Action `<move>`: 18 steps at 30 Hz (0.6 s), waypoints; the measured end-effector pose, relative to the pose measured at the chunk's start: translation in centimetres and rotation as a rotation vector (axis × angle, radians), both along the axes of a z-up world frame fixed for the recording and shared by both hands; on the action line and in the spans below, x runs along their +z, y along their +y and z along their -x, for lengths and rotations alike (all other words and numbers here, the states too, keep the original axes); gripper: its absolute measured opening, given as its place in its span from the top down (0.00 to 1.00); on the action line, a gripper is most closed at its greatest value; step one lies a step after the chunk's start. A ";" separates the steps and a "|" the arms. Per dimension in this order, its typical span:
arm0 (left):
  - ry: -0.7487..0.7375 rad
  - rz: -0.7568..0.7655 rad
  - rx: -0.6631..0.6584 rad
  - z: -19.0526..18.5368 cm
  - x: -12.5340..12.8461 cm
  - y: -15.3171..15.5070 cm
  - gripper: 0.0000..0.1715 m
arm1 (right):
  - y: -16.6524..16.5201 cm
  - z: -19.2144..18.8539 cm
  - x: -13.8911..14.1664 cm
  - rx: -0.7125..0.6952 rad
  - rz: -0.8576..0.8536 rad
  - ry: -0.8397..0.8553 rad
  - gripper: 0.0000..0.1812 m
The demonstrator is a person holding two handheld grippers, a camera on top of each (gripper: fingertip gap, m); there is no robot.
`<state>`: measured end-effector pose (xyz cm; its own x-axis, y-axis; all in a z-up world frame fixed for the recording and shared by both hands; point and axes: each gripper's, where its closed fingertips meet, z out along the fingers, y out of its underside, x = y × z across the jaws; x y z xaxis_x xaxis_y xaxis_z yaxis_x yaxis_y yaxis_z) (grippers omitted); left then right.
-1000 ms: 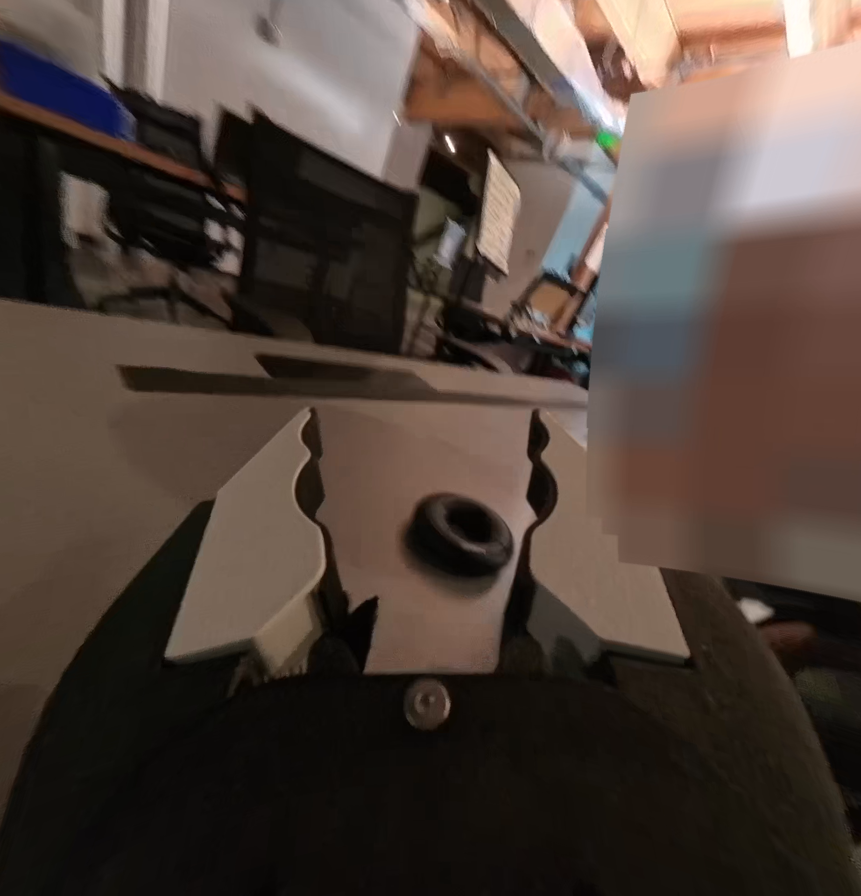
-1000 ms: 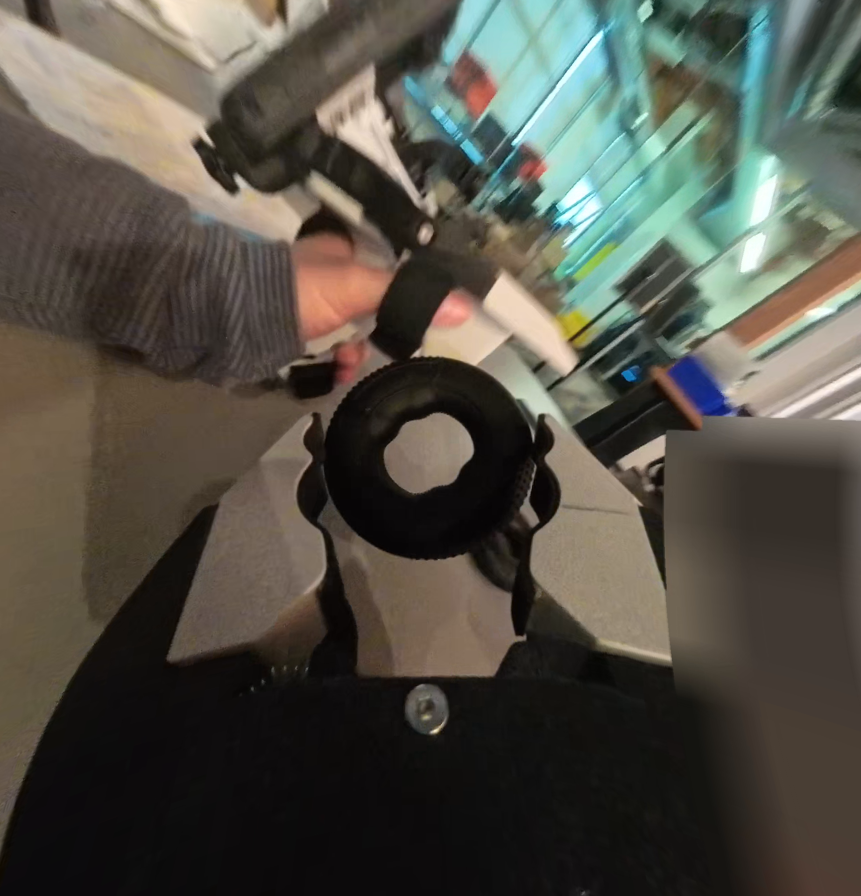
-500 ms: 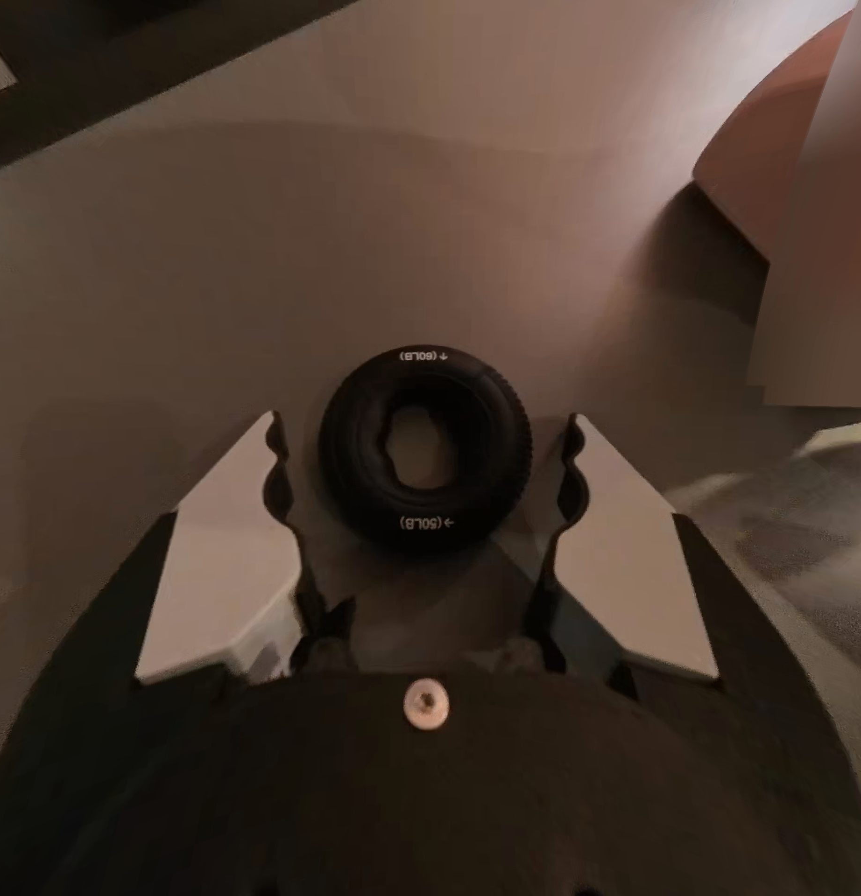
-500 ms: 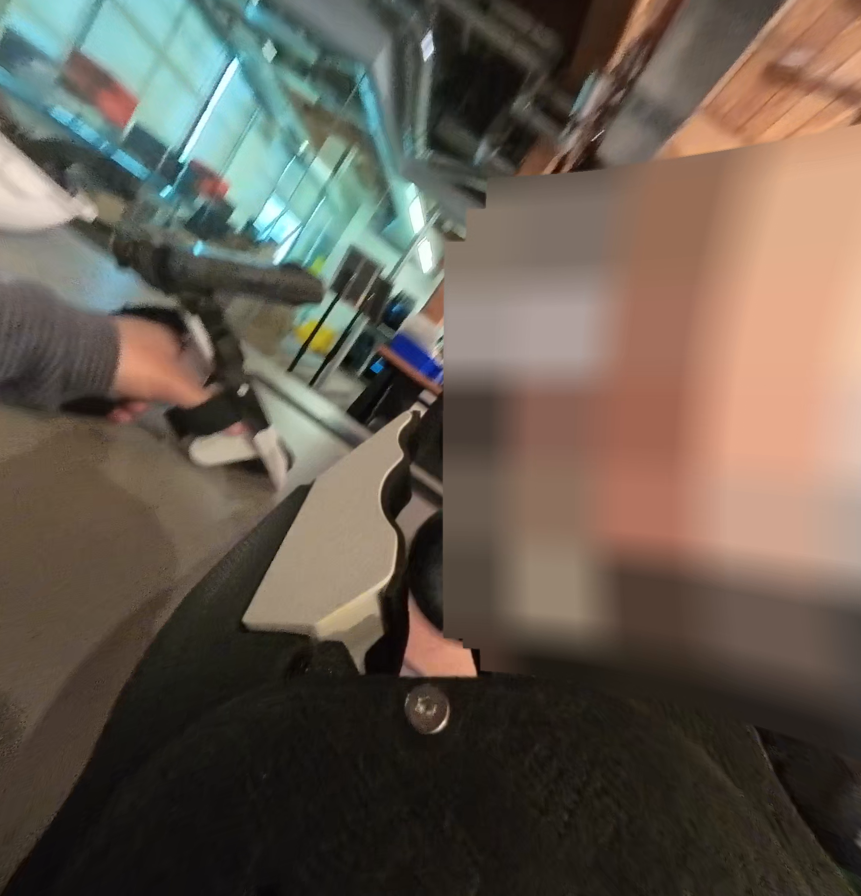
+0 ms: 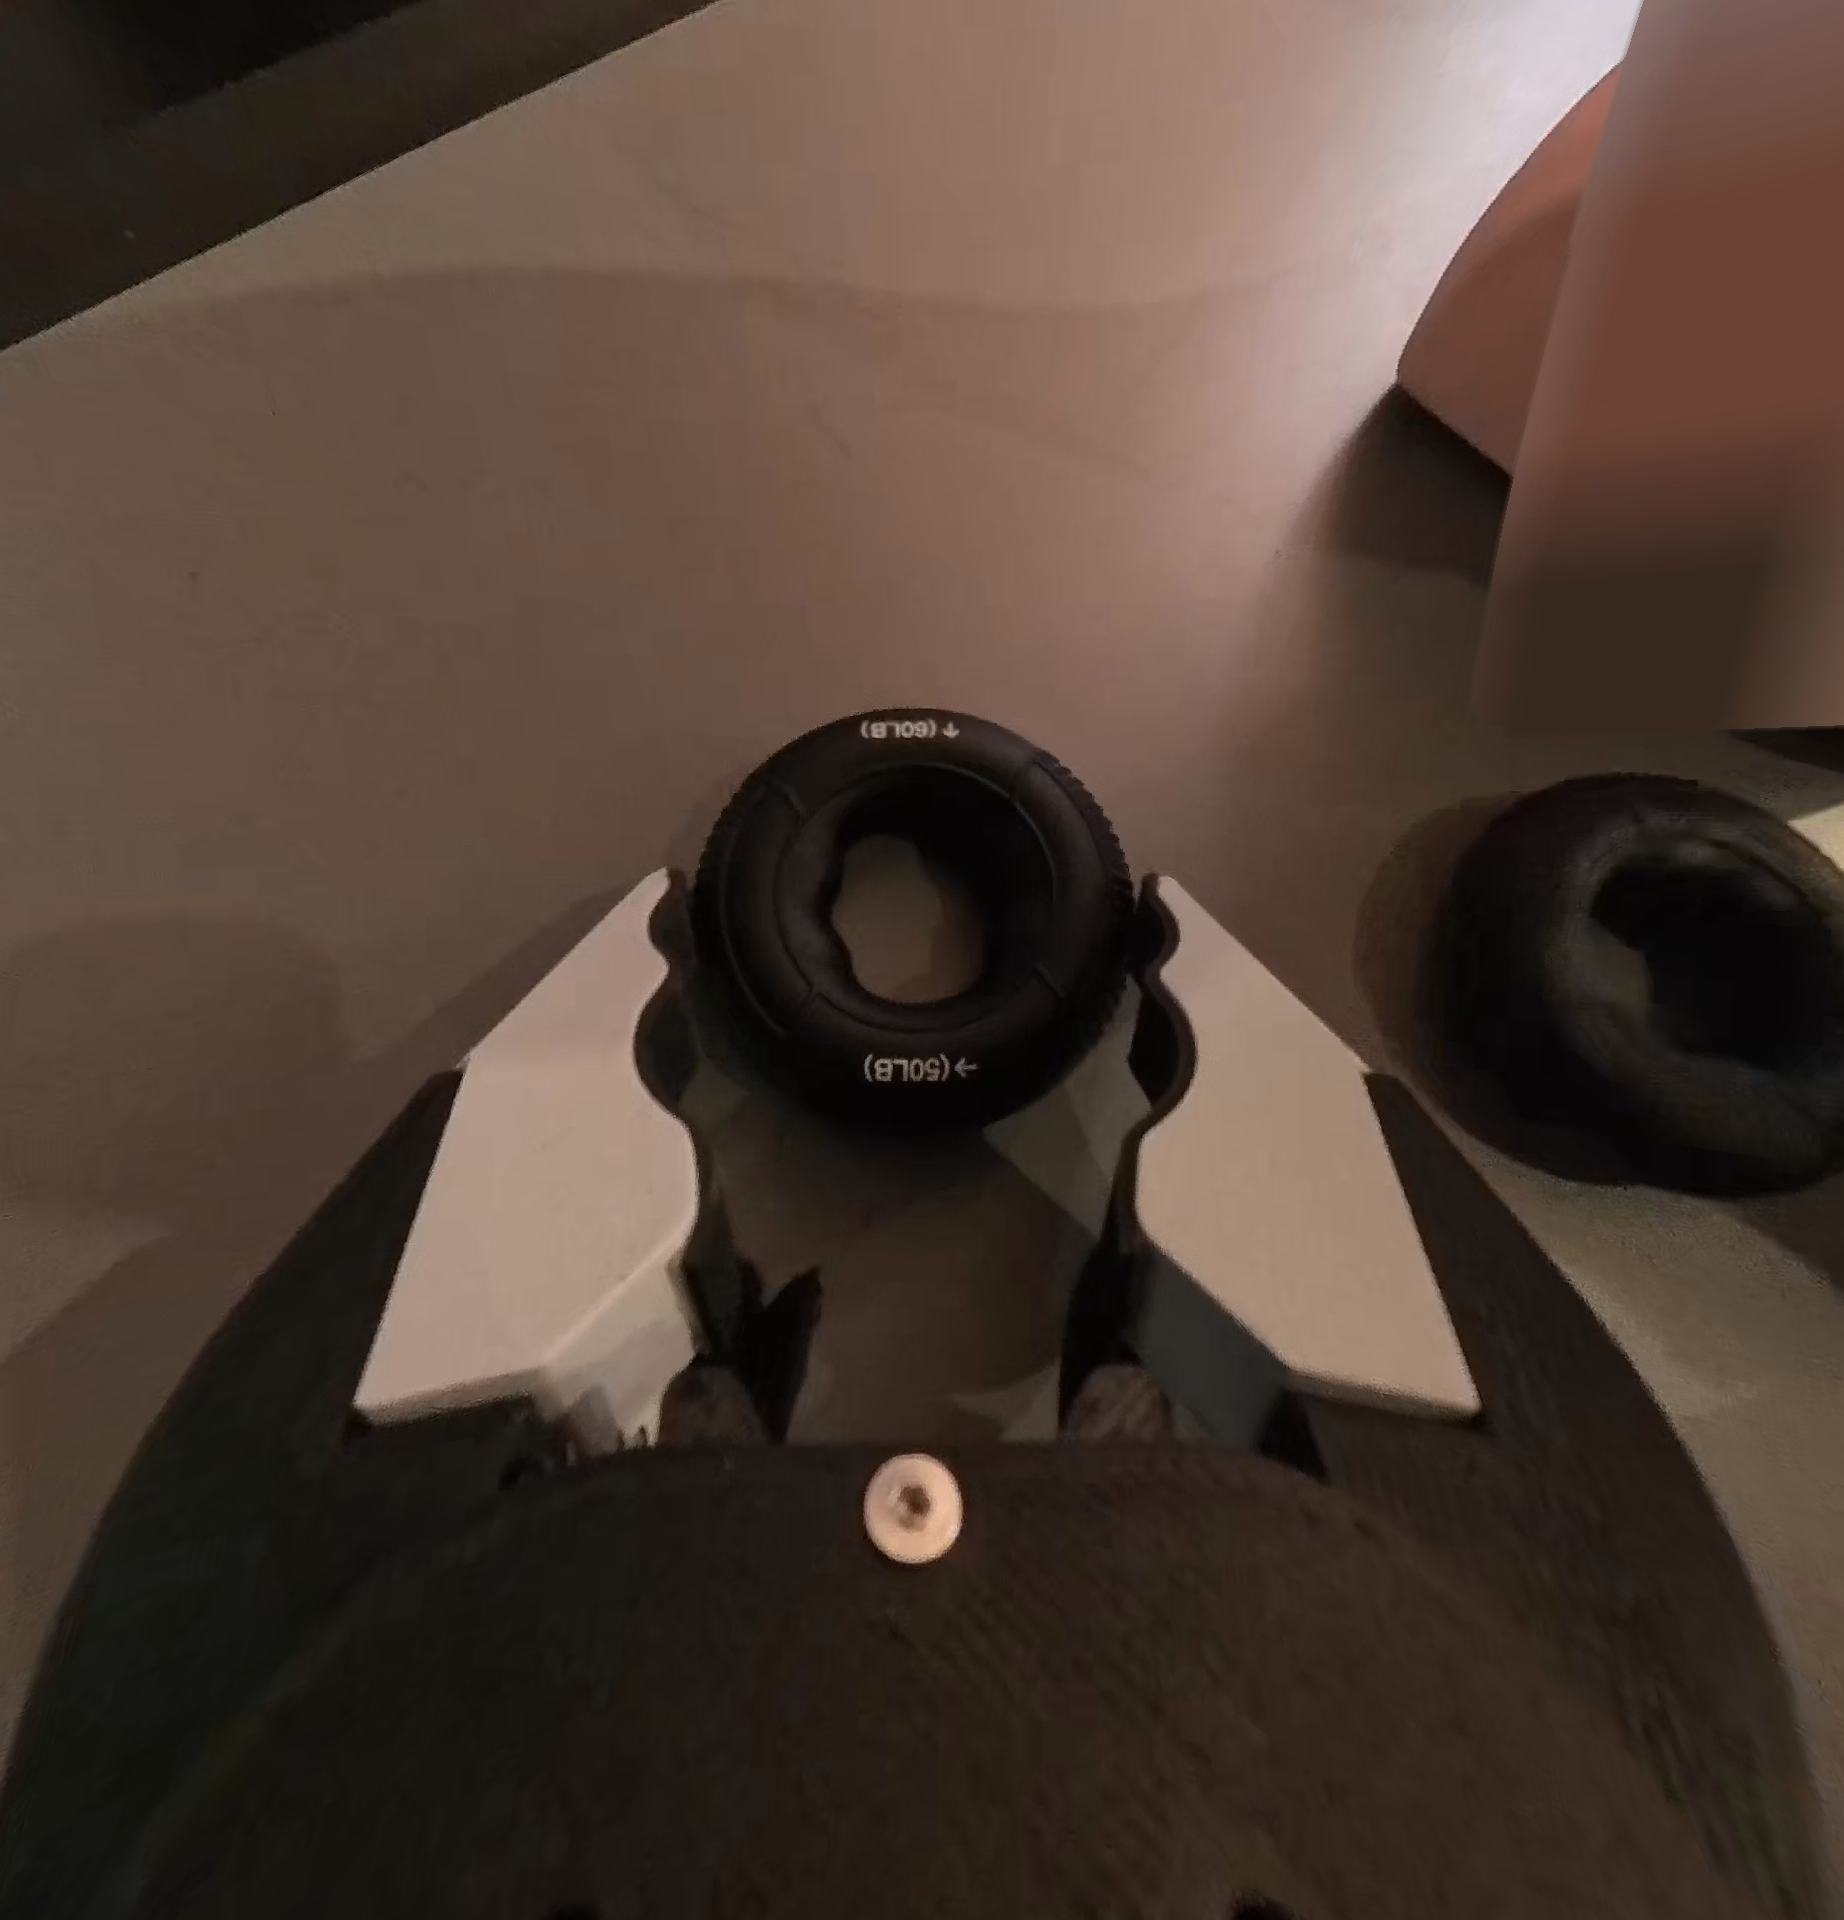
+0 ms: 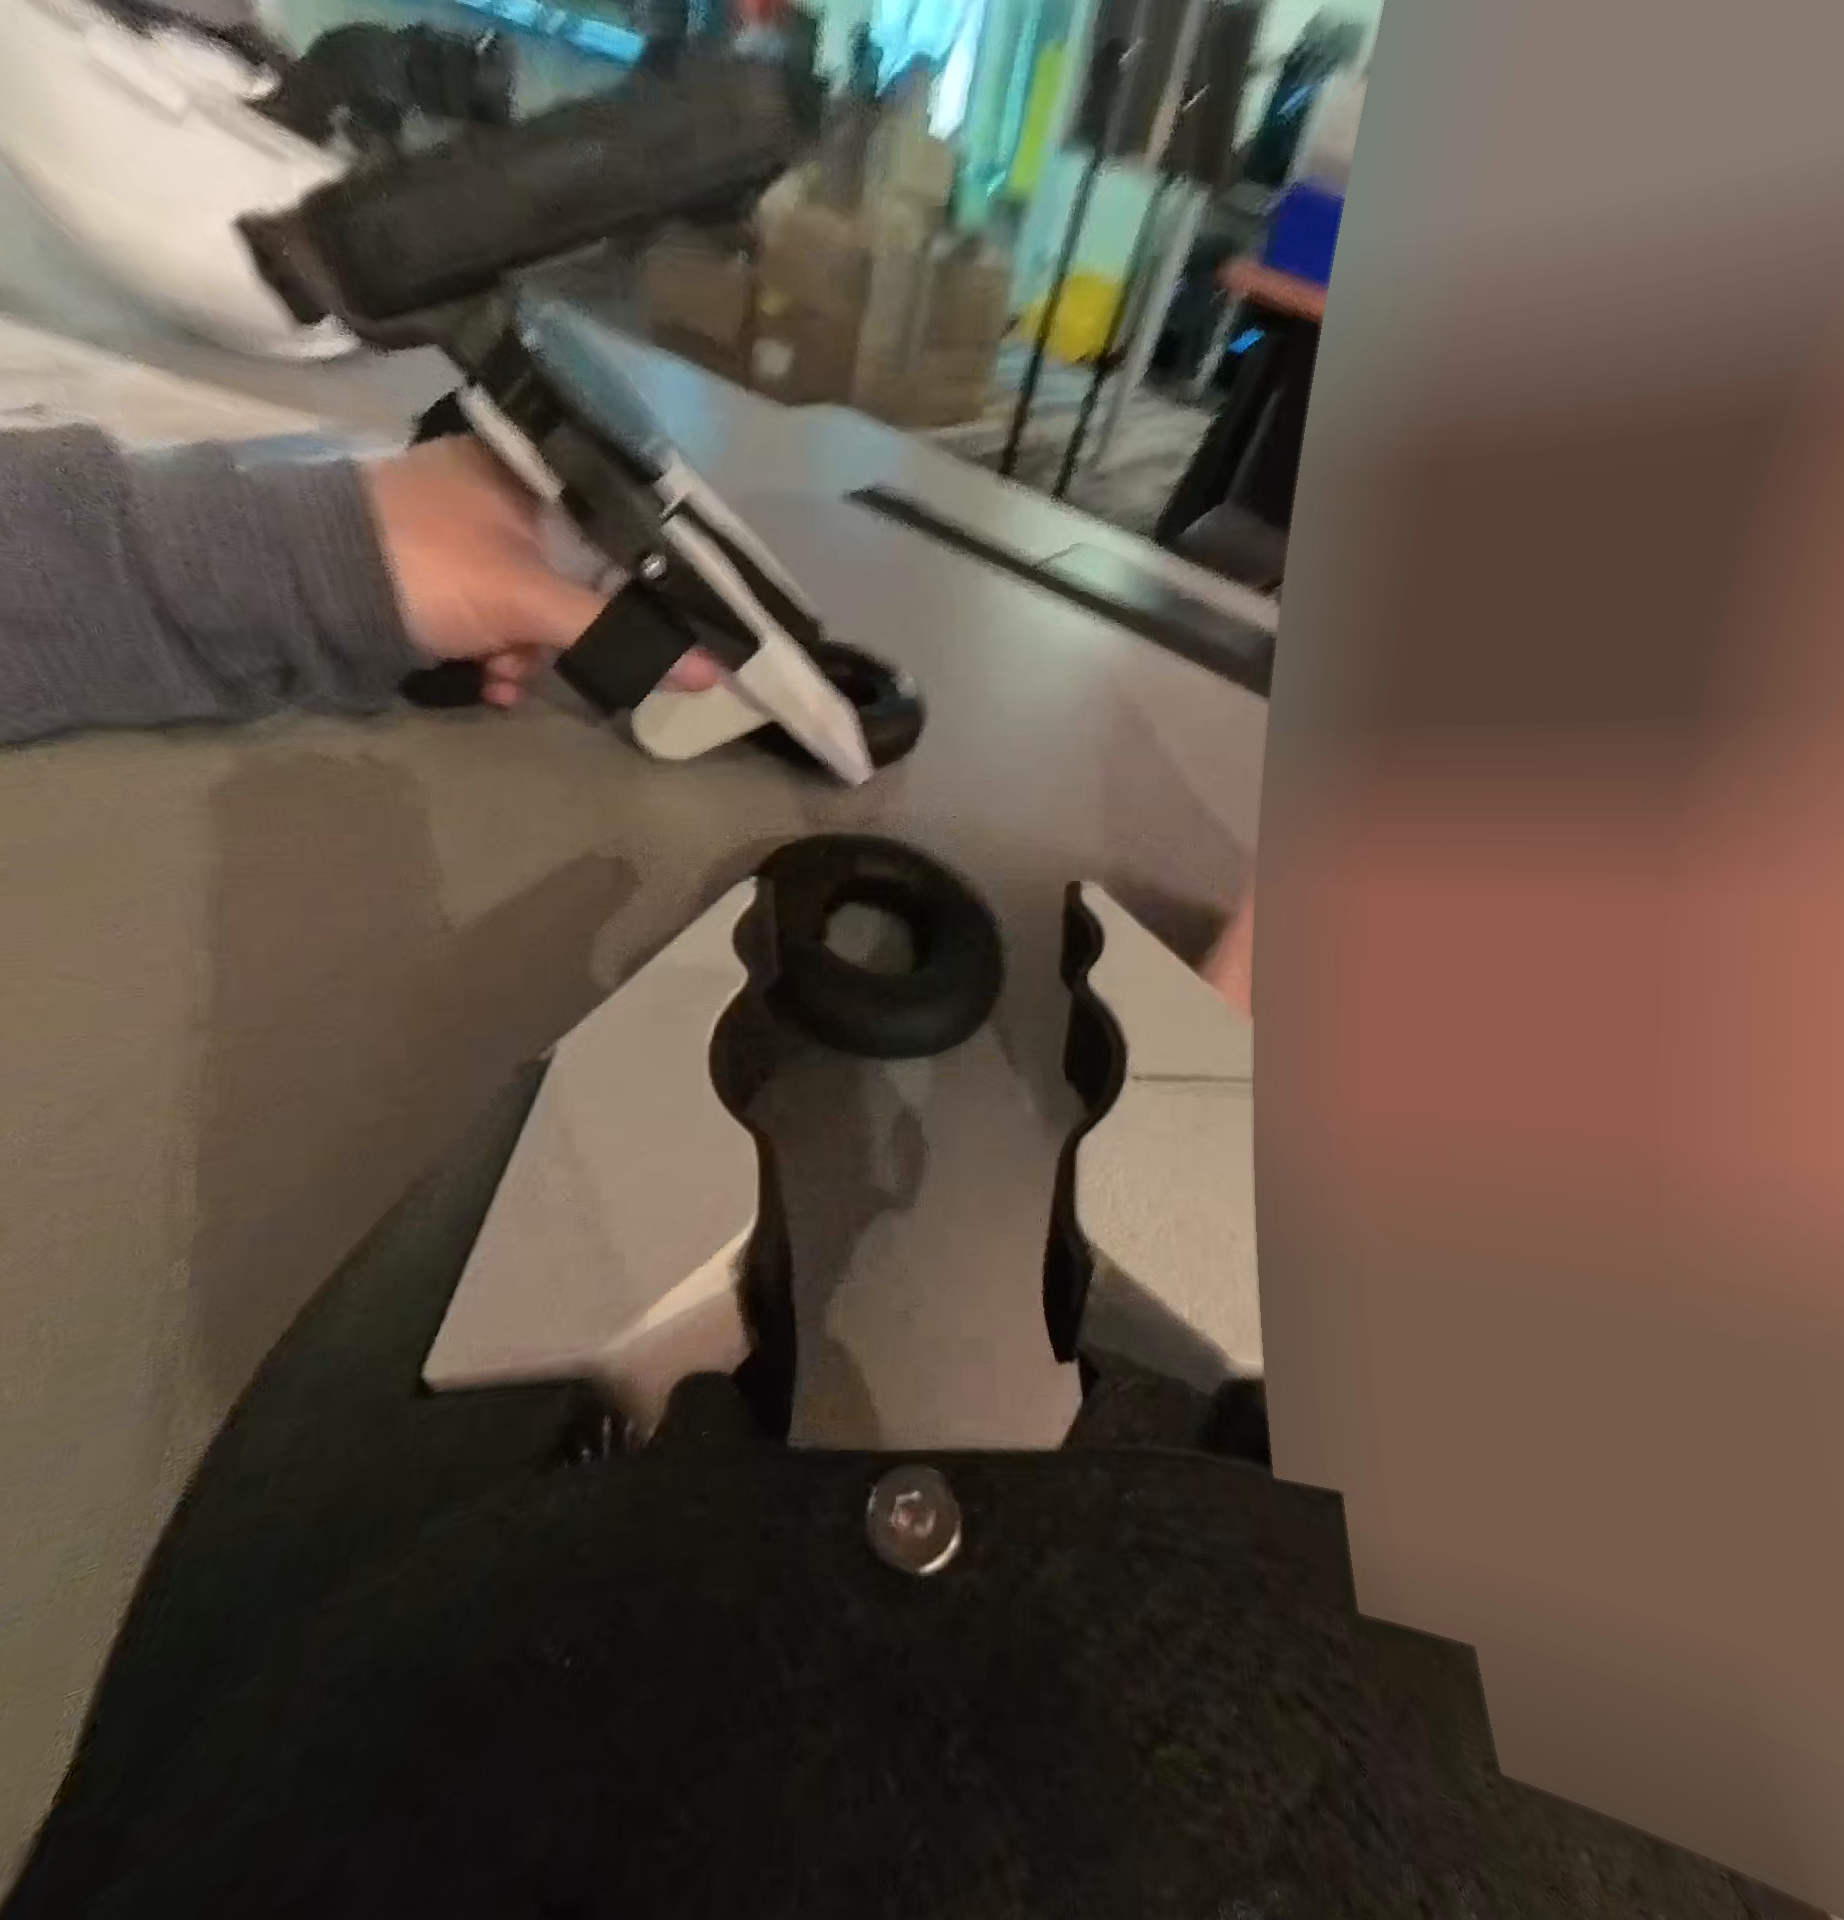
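Observation:
My left gripper (image 5: pixel 913 899) is shut on a black rubber ring (image 5: pixel 913 925) that lies flat on the grey table (image 5: pixel 378 520); both fingertips press its ribbed sides. A second black ring (image 5: pixel 1645 987) lies on the table to its right. In the right wrist view this second ring (image 6: pixel 887 945) rests on the table between the fingers of my right gripper (image 6: pixel 913 904), close to the left finger and clear of the right one; the jaws are open. Farther off there, the left gripper (image 6: pixel 845 727) is tilted down onto its ring (image 6: pixel 876 691).
A hand and grey sleeve (image 6: pixel 170 582) hold the left gripper. A dark slot (image 6: pixel 1053 561) runs across the table (image 6: pixel 274 935) behind it. Cardboard boxes (image 6: pixel 856 301) and stands are beyond the table edge. Mosaic patches cover the right side of both views.
The left gripper came down over its ring and closed on it. The right gripper, which held a ring in the air, swung down to the table and let it go.

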<state>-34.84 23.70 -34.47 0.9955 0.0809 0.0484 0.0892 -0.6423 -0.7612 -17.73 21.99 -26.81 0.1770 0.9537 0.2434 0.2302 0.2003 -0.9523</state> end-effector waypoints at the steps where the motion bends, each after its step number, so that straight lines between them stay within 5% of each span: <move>1: 0.000 0.000 -0.007 -0.1 0.0 0.0 0.51 | -0.5 0.7 -0.8 0.044 0.039 -0.055 0.67; 4: 0.002 0.000 -0.017 -0.2 0.0 -0.1 0.51 | -1.4 2.9 -3.2 0.109 0.216 -0.198 0.49; 9: 0.001 0.000 -0.027 -0.4 0.0 -0.2 0.51 | 0.1 5.1 -7.5 -0.002 0.324 -0.458 0.40; 18: -0.005 -0.003 -0.041 -0.6 0.1 -0.2 0.51 | 0.7 6.3 -7.8 -0.081 0.333 -0.462 0.52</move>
<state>-34.27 23.46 -34.41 0.9977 0.0402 0.0539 0.0671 -0.6431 -0.7628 -24.01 22.69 -34.61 0.1991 0.9800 0.0017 0.6398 -0.1286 -0.7577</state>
